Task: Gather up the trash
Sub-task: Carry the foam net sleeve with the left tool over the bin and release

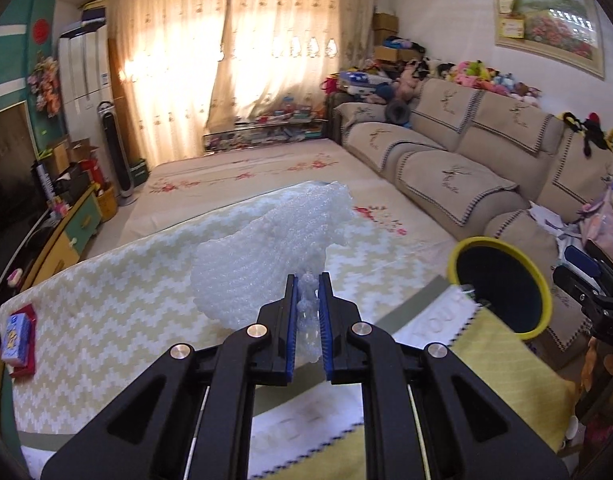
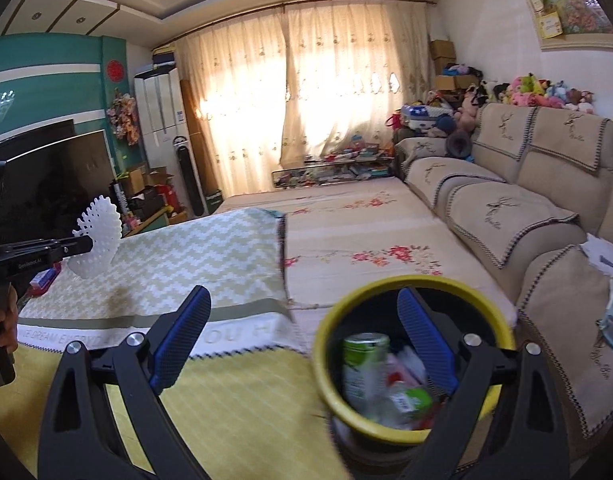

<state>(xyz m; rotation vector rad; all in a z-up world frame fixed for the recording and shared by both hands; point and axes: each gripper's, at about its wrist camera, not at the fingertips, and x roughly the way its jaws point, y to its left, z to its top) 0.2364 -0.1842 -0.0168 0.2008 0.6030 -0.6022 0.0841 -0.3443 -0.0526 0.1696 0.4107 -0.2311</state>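
My left gripper [image 1: 308, 280] is shut on a crumpled sheet of clear bubble wrap [image 1: 266, 248] and holds it above the zigzag-patterned cloth [image 1: 106, 280]. The same wrap shows in the right wrist view [image 2: 96, 236] at the far left, held by the left gripper [image 2: 86, 245]. A yellow-rimmed trash bin [image 1: 502, 286] stands to the right. In the right wrist view the bin [image 2: 326, 368] holds a green can [image 2: 362, 364] and other wrappers. My right gripper [image 2: 304, 304] is open and empty, just above the bin's mouth.
A beige sofa [image 1: 466, 160] runs along the right wall. A floral mat [image 2: 346, 232] covers the floor beyond the cloth. A blue and red box [image 1: 18, 332] lies at the cloth's left edge. A TV [image 2: 46, 184] and cabinet stand at left.
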